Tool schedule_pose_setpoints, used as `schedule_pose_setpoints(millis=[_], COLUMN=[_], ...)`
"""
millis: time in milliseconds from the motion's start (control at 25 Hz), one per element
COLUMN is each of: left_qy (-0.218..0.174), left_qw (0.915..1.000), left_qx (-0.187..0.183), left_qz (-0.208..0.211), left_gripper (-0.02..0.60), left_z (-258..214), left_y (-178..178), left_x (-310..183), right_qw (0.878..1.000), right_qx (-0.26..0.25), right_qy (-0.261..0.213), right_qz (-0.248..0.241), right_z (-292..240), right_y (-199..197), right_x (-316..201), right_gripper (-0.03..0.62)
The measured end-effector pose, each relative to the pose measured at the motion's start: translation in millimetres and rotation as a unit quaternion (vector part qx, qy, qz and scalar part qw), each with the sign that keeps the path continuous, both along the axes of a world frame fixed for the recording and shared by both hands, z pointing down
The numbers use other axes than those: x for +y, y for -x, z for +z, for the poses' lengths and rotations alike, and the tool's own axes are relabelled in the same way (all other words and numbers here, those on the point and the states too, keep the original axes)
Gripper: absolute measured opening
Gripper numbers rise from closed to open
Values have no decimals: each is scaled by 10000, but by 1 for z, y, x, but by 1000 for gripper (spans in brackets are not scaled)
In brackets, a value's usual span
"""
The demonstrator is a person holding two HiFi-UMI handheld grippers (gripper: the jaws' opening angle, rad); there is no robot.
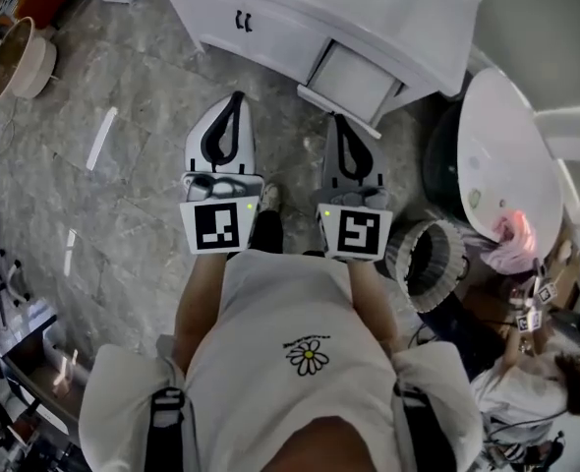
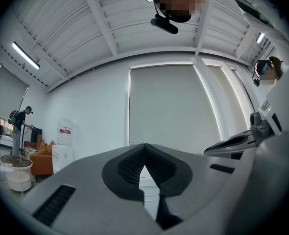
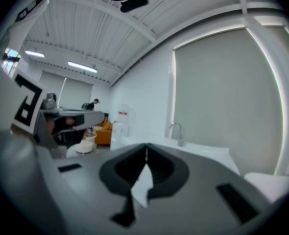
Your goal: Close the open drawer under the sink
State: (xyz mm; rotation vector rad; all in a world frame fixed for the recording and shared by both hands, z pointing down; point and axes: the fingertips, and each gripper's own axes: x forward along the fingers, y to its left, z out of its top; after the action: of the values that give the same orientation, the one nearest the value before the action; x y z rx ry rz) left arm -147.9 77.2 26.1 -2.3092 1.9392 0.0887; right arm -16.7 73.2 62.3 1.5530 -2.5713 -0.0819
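Observation:
A white vanity cabinet (image 1: 270, 23) stands across the top of the head view. Its right-hand drawer (image 1: 354, 79) is pulled out over the marble floor. My left gripper (image 1: 236, 98) is shut and empty and points at the cabinet, a short way off its closed left doors. My right gripper (image 1: 338, 118) is also shut on nothing, with its tip just short of the open drawer's front edge. In the left gripper view the pads (image 2: 156, 165) meet at the tip. In the right gripper view the sink's faucet (image 3: 176, 130) and the white countertop (image 3: 203, 150) show beyond the closed jaws.
A white tub (image 1: 506, 155) and a wire-mesh bin (image 1: 428, 262) stand close on the right. A person (image 1: 531, 382) sits at the lower right. A round pot (image 1: 15, 62) is at the upper left. A water dispenser (image 2: 63, 148) stands by the far wall.

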Motion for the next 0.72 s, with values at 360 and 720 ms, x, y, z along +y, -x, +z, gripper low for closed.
schedule_pose_setpoints(millis=[360, 720], left_qy=[66, 202], left_qw=[9999, 9998], left_qx=[14, -77], left_qz=[113, -15], left_gripper=[20, 20], left_z=[0, 21], left_y=[-5, -30], left_x=[-73, -97], right_qw=[9995, 9996], right_qx=[74, 34], right_qy=[99, 148], right_qz=[276, 253], right_z=[1, 22], right_y=[-15, -39], right_x=[-66, -102], right_gripper=[29, 29])
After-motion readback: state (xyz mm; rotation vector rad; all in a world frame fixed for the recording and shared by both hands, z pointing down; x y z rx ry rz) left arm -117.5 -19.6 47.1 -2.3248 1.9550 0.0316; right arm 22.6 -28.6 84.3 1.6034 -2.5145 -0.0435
